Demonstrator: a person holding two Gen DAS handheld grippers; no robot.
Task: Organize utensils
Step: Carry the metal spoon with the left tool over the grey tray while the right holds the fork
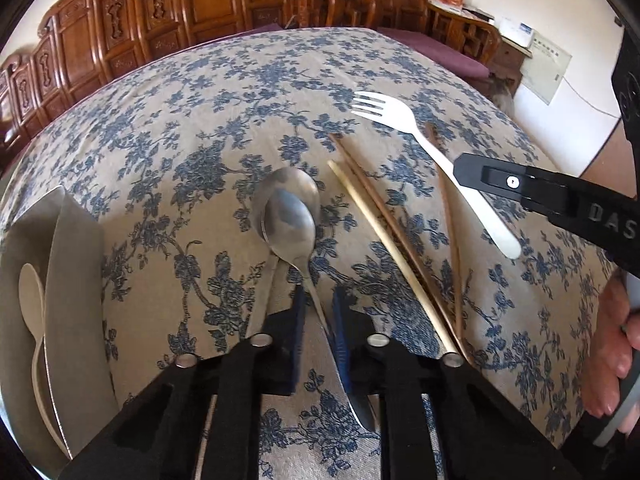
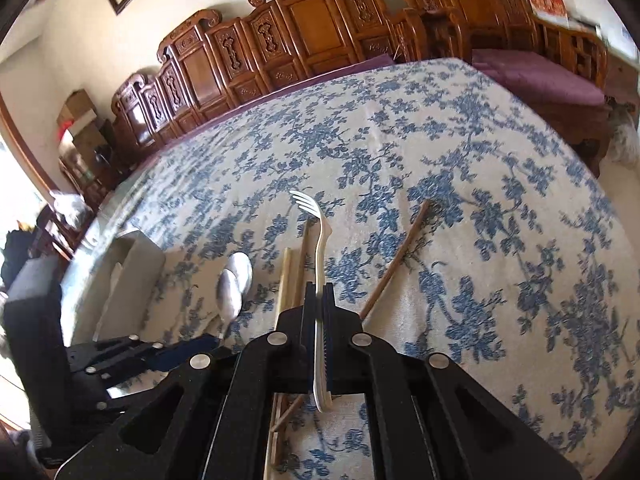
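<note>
Left gripper (image 1: pixel 318 300) low over the cloth (image 1: pixel 180 128), jaws apart around a spoon (image 1: pixel 290 220) handle, not pinching yet. Right gripper (image 2: pixel 319 292) clamped on the fork (image 2: pixel 320 240) mid-handle, probably lifted for sorting; tines point far, handle runs near-far. Chopsticks (image 1: pixel 384 232) between. Holder (image 1: pixel 72 280) sits left.

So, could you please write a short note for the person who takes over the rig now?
Left hand-held gripper: open, its fingers on either side of the upper metal spoon's handle.
Right hand-held gripper: shut on the white fork, lifted off the tablecloth.
Places: two metal spoons stacked mid-table; three chopsticks loose beside them; grey organizer at left holds one white spoon.
Done: white spoon stored.
Left: store the fork, the metal spoons and the chopsticks.
</note>
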